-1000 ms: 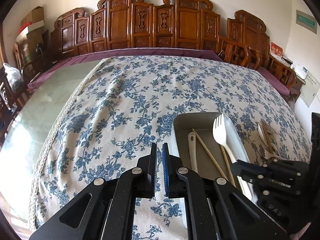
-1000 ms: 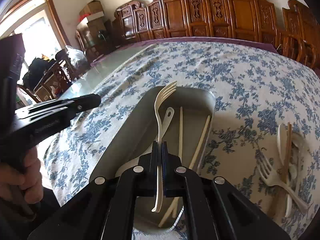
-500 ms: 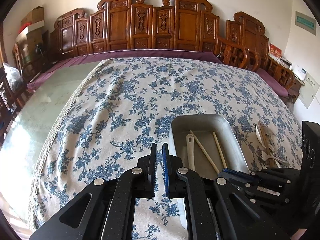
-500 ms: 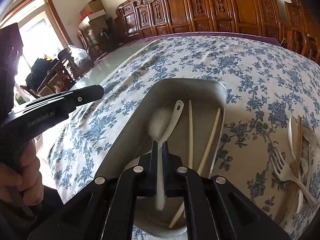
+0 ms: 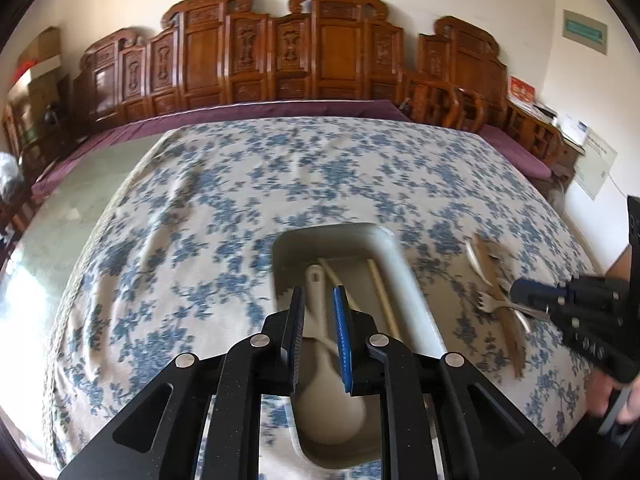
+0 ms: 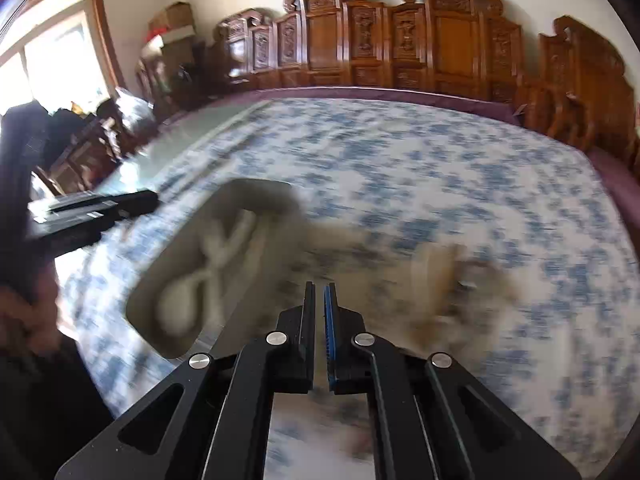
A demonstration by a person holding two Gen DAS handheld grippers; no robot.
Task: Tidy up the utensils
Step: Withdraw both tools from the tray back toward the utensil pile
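A grey tray point(image 5: 392, 252) lies on the floral cloth and holds a white spoon point(image 5: 316, 292) and two wooden chopsticks point(image 5: 382, 296). My left gripper point(image 5: 318, 298) hovers over the tray, its jaws a little apart around the spoon's handle without touching it. A loose pile with a fork point(image 5: 494, 304), a spoon and a chopstick lies right of the tray. My right gripper point(image 6: 319, 292) is empty, its jaws a narrow gap apart, between the blurred tray point(image 6: 236, 200) and the blurred pile point(image 6: 444, 276). It also shows in the left wrist view point(image 5: 516, 286).
The blue floral tablecloth point(image 5: 240, 184) covers the table, with a bare green surface point(image 5: 80, 192) on the left. Carved wooden chairs point(image 5: 304, 52) line the far edge. A person's hand point(image 6: 28, 312) holds the left gripper.
My right gripper has let go of the white fork into the tray and swung right toward the loose pile. My left gripper has moved right over the tray and its jaws have parted.
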